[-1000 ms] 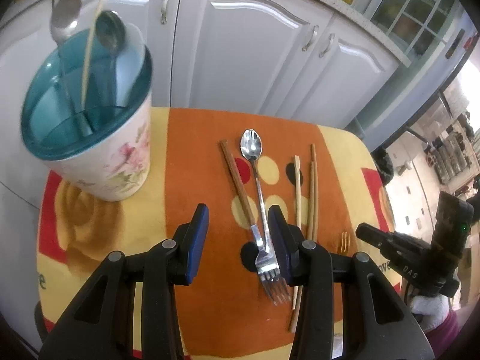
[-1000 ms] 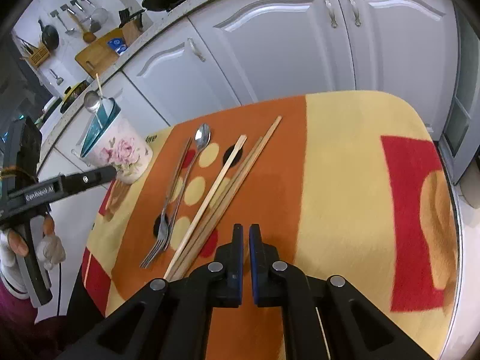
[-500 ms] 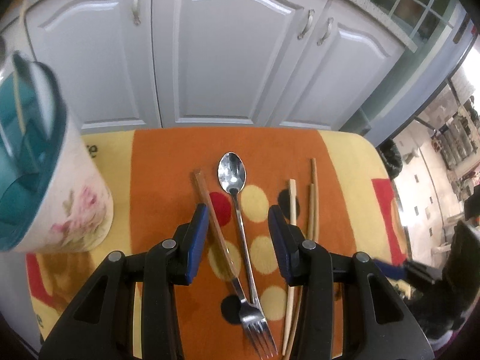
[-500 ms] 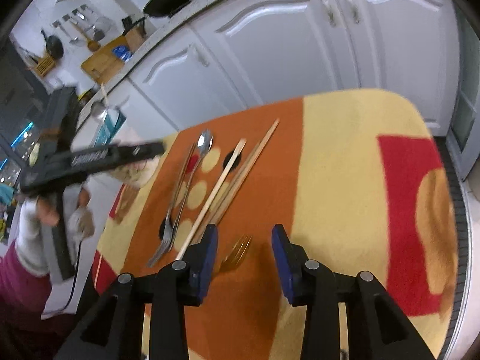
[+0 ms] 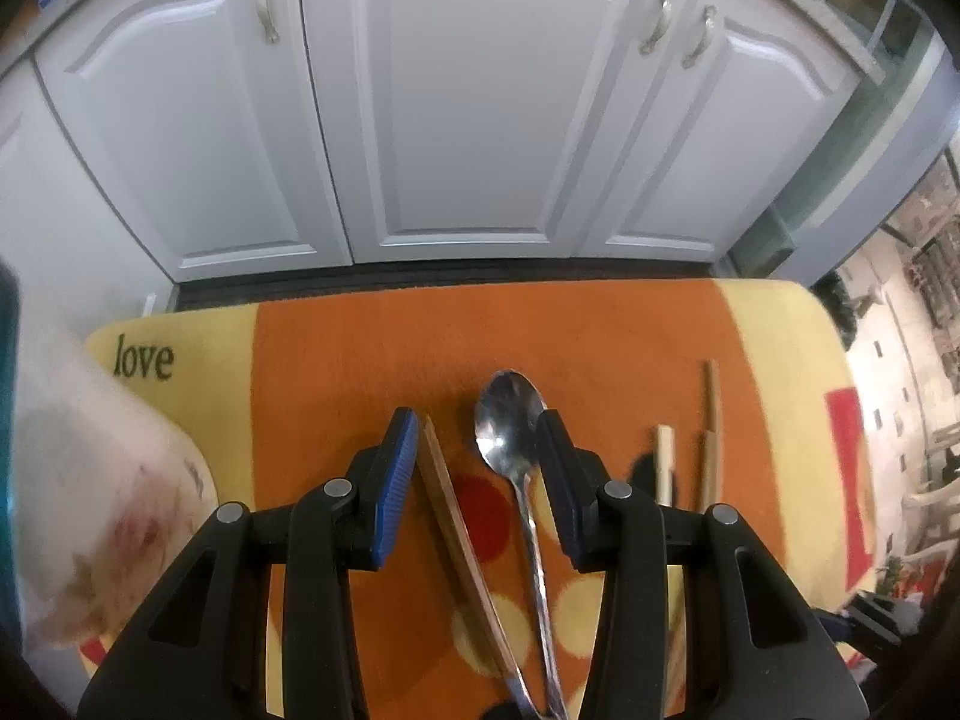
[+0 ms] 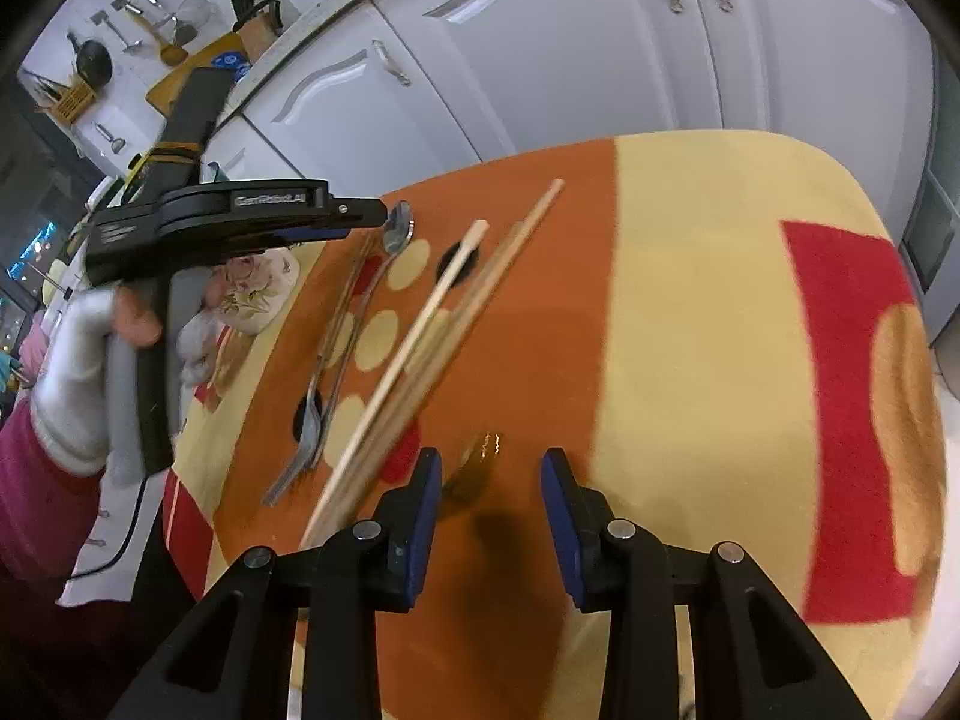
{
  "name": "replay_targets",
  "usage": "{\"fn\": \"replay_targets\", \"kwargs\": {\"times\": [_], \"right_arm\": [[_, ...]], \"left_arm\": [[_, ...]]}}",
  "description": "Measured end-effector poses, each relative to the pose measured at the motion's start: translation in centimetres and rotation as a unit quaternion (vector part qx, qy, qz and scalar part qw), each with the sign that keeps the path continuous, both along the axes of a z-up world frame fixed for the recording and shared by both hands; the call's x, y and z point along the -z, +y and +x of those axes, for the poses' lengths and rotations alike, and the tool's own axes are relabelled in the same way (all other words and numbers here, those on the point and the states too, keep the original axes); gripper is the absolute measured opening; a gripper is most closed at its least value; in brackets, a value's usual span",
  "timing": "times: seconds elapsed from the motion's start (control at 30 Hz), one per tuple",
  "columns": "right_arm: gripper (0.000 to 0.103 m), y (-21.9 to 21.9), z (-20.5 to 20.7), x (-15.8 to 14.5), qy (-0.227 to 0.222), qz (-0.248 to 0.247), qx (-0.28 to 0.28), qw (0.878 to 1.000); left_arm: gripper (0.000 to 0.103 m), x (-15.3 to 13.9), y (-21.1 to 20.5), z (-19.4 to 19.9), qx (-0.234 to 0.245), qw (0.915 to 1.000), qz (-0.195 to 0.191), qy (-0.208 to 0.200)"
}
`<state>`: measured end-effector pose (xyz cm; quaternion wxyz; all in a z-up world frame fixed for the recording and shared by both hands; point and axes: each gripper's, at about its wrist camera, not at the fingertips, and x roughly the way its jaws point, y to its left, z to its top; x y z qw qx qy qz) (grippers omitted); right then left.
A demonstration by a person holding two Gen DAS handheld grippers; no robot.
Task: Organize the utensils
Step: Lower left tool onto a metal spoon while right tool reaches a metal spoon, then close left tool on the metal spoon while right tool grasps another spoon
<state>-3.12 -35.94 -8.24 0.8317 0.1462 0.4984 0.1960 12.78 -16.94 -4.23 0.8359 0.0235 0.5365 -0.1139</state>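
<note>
With jaws spread, the left gripper straddles the shiny steel spoon at frame centre, likely pre-grasp; the right gripper, also spread, holds nothing.

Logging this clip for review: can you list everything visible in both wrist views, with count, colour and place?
spoon: 1, silver, on the orange band between the left gripper's fingers
fork: 1, silver, beside the spoon's handle
dark chopstick: 1, brown, left of the spoon
pale chopstick: 1, cream, right of the spoon
brown chopsticks: at least 2, close together, right of the pale one
small fork: 1, golden, blurred, between the right gripper's fingers
utensil holder: 1, white floral, far left
cloth: 1, orange, yellow, red, covering the table
cabinets: white, behind
left gripper: black, blue pads, open
right gripper: same, open
</note>
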Motion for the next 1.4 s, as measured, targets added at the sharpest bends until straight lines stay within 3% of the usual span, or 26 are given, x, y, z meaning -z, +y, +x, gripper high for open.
{"fn": "replay_targets", "kwargs": {"times": [0.27, 0.4, 0.6, 0.67, 0.8, 0.9, 1.0, 1.13, 1.33, 1.4], "right_arm": [[0.034, -1.5, -1.2, -0.2, 0.004, 0.029, -0.003, 1.000], [0.034, -1.5, -1.2, -0.1, 0.004, 0.050, 0.003, 0.999], [0.034, -0.9, -0.8, -0.8, -0.006, 0.057, -0.003, 0.998], [0.034, -0.4, -0.5, -0.8, -0.006, 0.056, -0.005, 0.998], [0.034, 0.9, 0.0, -0.1, -0.001, 0.025, -0.010, 1.000], [0.034, 0.9, 0.0, 0.0, -0.002, -0.002, -0.003, 1.000], [0.034, -0.1, -0.4, -0.1, 0.001, -0.017, 0.008, 1.000], [0.033, -2.1, -0.7, 0.2, 0.012, 0.008, 0.031, 0.999], [0.033, -2.1, -1.3, 0.2, 0.006, 0.036, 0.025, 0.999], [0.033, -1.8, -1.5, 0.0, 0.001, 0.040, 0.016, 0.999]], "left_arm": [[0.040, -0.5, -0.5, -0.1, 0.020, 0.9997, 0.003, -0.014], [0.040, -0.8, -1.8, -0.1, 0.043, 0.9982, 0.030, -0.030], [0.038, 0.1, -2.2, 0.7, 0.048, 0.9976, 0.048, -0.012], [0.017, 0.2, -2.3, 0.8, 0.048, 0.9979, 0.043, -0.009], [0.007, 0.3, -3.4, 0.0, 0.074, 0.9970, 0.024, 0.005], [0.007, -0.3, -4.1, -1.0, 0.106, 0.9942, -0.009, 0.012], [0.007, -0.7, -3.7, -0.9, 0.109, 0.9931, -0.036, 0.025], [0.008, -1.3, -2.9, -0.3, 0.092, 0.9947, -0.042, 0.019], [0.023, -1.4, -2.5, 0.3, 0.062, 0.9978, -0.021, 0.006], [0.036, -1.1, -2.6, 0.4, 0.055, 0.9984, -0.011, 0.004]]}}
